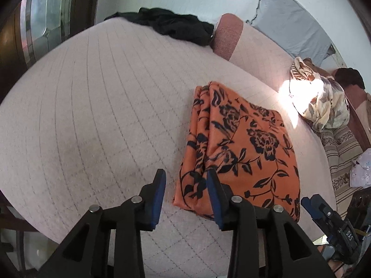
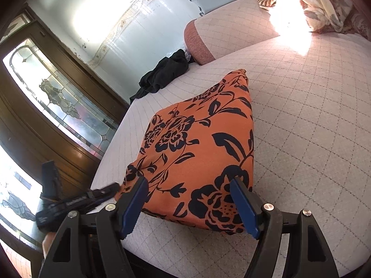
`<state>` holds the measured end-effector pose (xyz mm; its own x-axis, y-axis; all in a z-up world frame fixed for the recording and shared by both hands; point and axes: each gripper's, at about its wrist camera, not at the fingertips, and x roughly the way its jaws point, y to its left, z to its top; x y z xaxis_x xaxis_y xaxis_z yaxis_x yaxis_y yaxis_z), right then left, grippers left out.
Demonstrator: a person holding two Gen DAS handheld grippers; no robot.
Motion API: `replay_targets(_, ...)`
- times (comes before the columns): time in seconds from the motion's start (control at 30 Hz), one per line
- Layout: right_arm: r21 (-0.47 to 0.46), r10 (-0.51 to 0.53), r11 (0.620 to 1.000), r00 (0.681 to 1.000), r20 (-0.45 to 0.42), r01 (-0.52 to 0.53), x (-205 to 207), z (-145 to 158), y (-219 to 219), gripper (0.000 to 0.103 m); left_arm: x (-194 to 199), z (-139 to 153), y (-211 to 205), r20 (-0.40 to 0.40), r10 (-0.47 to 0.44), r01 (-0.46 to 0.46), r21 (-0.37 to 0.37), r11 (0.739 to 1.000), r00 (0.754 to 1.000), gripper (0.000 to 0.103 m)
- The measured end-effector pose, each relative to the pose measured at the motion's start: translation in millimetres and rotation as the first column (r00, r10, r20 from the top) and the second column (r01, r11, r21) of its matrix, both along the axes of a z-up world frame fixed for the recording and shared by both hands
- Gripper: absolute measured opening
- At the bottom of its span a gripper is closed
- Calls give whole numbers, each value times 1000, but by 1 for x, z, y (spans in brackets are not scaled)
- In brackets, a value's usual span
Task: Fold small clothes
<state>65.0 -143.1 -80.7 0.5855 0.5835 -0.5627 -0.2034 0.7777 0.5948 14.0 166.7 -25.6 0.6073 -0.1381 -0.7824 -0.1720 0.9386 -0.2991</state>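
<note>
From the left wrist view, the left tool (image 1: 185, 180) hangs half open above the bed (image 1: 92, 106) with nothing between its jaws, which stand over the near left corner of the orange cloth (image 1: 241, 148). This cloth lies folded in a thick rectangle on the right part of the bed, and soft loose layers show along its left edge. If the tool catches only the top layer there, I think the fold can open again. The cover of the bed is pale, quilted in diamonds.

From the right wrist view, the right tool (image 2: 189, 194) stands wide open and empty over the cloth's near edge. The thin, smooth fabric carries black flowers and may slide. A crumpled black garment (image 2: 162, 74) lies well apart, near the far edge.
</note>
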Motion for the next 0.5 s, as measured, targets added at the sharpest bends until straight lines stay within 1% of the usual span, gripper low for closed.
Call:
replay_targets(0.07, 26, -12, 1000, 1000, -6, 12, 1, -2, -4, 76, 14, 17, -3, 33, -54, 54, -24, 998, 998, 55)
replay_targets(0.1, 42, -19, 999, 1000, -10, 19, 2, -3, -7, 76, 22, 22, -4, 42, -76, 78, -40, 996, 996, 56)
replay_targets(0.13, 54, -23, 998, 1000, -13, 24, 2, -4, -8, 76, 36, 25, -8, 43, -101, 103, -49, 993, 994, 56)
replay_targets(0.2, 69, -32, 997, 999, -18, 33, 3, -7, -13, 76, 64, 21, -16, 16, -136, 137, -50, 989, 991, 56)
replay_targets(0.27, 80, -37, 996, 999, -26, 39, 4, -9, -17, 76, 91, 8, -21, -38, -174, 171, -75, 983, 984, 56)
replay_targets(0.3, 89, -39, 995, 999, -30, 41, 5, -10, -19, 76, 102, 2, -24, -61, -183, 178, -73, 981, 981, 56)
replay_targets(0.33, 95, -43, 994, 999, -32, 46, 5, -12, -23, 76, 109, -3, -26, -77, -192, 187, -71, 980, 978, 56)
replay_targets(0.4, 109, -60, 992, 997, -38, 63, 7, -15, -31, 76, 122, -12, -28, -100, -203, 195, -89, 977, 974, 56)
replay_targets(0.5, 138, -90, 986, 994, -56, 97, 10, -21, -44, 76, 130, -17, -24, -113, -196, 183, -114, 977, 974, 56)
